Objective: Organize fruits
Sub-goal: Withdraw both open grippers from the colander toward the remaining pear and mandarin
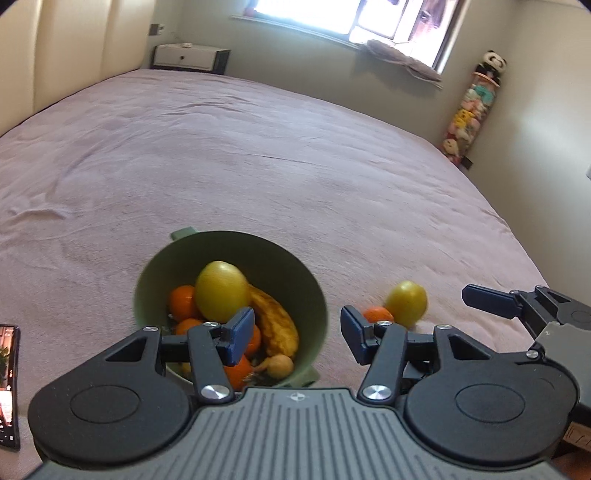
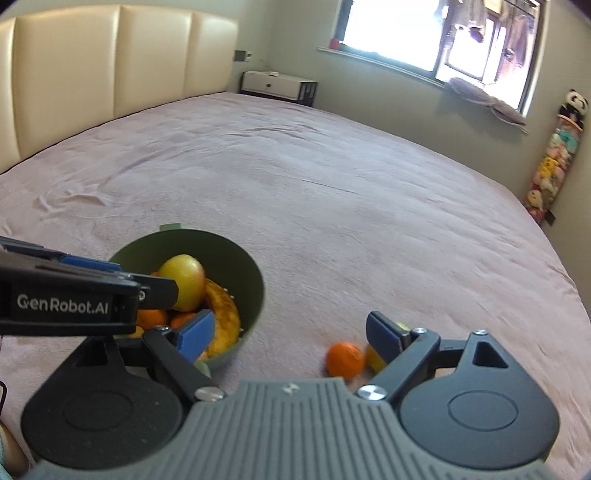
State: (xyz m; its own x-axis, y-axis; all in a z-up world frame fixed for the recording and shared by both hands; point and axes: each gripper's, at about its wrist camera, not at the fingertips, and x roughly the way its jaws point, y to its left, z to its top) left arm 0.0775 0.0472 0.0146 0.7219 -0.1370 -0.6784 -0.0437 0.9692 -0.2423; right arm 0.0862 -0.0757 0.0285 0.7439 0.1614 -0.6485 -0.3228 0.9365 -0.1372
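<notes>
Pink bedspread, green bowl w/ fruit; window behind.

We see a room lit by daylight from the window, which is so bright that the glass is blown out to white in both views. The light falls from the far side, so the pink bedspread looks soft and even, with only faint shadows in its wrinkles. The inside of the green bowl is darker in the right wrist view. Both pictures bend strongly at the edges and the corners go black. The loose orange and the yellow fruit are a little smeared by motion.
</notes>
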